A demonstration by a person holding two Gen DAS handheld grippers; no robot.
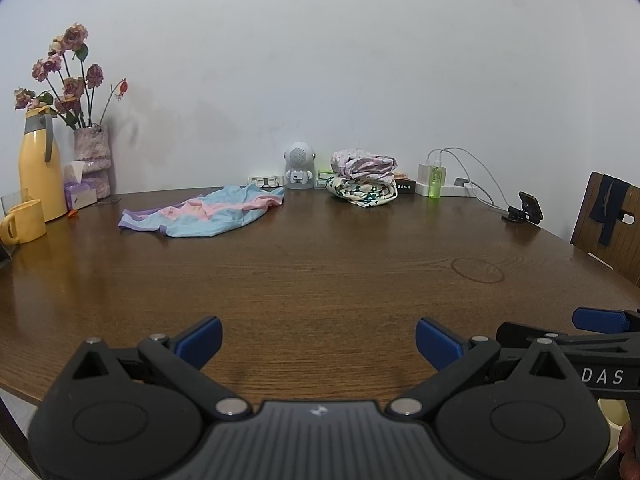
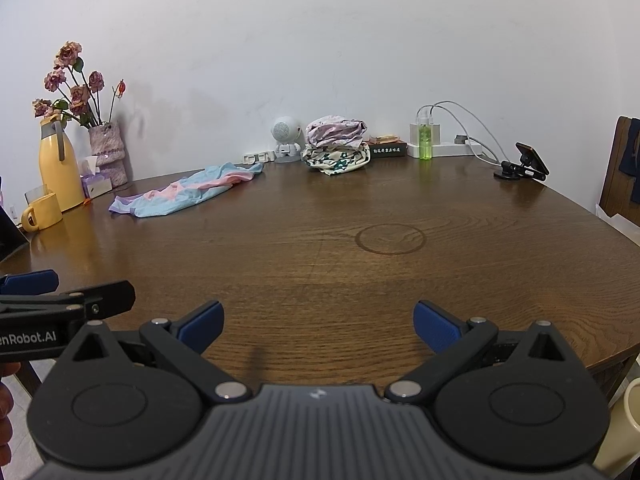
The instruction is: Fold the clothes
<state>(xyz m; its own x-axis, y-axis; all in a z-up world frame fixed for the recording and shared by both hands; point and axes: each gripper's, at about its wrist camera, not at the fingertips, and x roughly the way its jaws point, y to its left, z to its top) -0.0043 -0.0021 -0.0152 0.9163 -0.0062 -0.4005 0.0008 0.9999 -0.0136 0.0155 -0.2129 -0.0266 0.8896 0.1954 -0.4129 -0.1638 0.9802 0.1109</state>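
Blue-pink garment (image 1: 204,216) far beyond both wide-spread, empty hand-held grippers (image 1: 318,344) (image 2: 318,326), toward their left.

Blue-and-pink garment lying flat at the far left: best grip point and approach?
Probably pinch the near hem of the blue-and-pink garment, coming in low from the table's near side. It lies spread and crumpled flat on the wooden table, so only an edge gives a graspable fold. The left gripper is open, empty and nearer that side.

Left tongs (image 1: 318,342), right tongs (image 2: 318,326): black ribbed bodies, blue pads, silver pivot screws, white lettering
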